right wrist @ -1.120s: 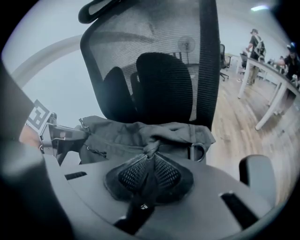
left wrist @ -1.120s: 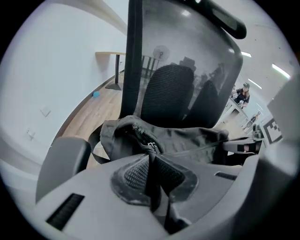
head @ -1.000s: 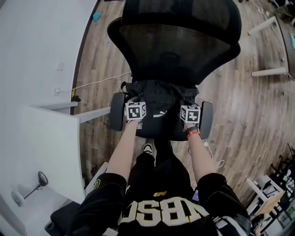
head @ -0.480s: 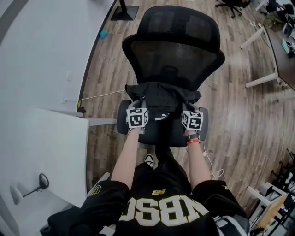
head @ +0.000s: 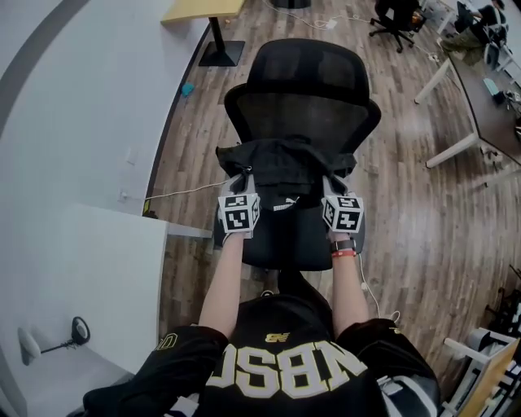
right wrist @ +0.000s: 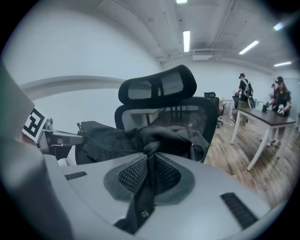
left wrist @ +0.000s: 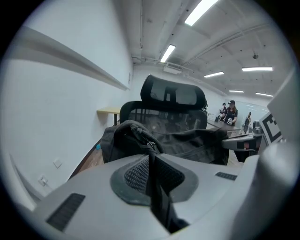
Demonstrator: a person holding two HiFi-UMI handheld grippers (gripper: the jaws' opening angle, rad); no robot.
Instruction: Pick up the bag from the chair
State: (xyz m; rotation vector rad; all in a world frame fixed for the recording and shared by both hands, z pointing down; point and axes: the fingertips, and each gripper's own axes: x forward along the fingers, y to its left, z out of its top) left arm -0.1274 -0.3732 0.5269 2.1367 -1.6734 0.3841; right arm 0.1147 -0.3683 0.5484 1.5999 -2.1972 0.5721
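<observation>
A black bag (head: 285, 167) hangs lifted above the seat of a black mesh office chair (head: 305, 89). My left gripper (head: 244, 181) is shut on the bag's left strap (left wrist: 154, 183), which runs pinched between its jaws. My right gripper (head: 332, 186) is shut on the bag's right strap (right wrist: 143, 197) in the same way. The bag (left wrist: 164, 140) fills the middle of the left gripper view, and in the right gripper view the bag (right wrist: 136, 138) sags in front of the chair back. The chair seat (head: 285, 240) shows bare below the bag.
A white desk (head: 73, 277) stands at the left, against a white wall. A white cable (head: 183, 193) trails across the wood floor. More desks (head: 480, 89) and chairs (head: 395, 16) stand at the far right. People stand by a table (right wrist: 262, 117) in the background.
Both grippers have risen with the bag, which has come up off the chair seat. The person has stepped back, so the chair sits farther away.
</observation>
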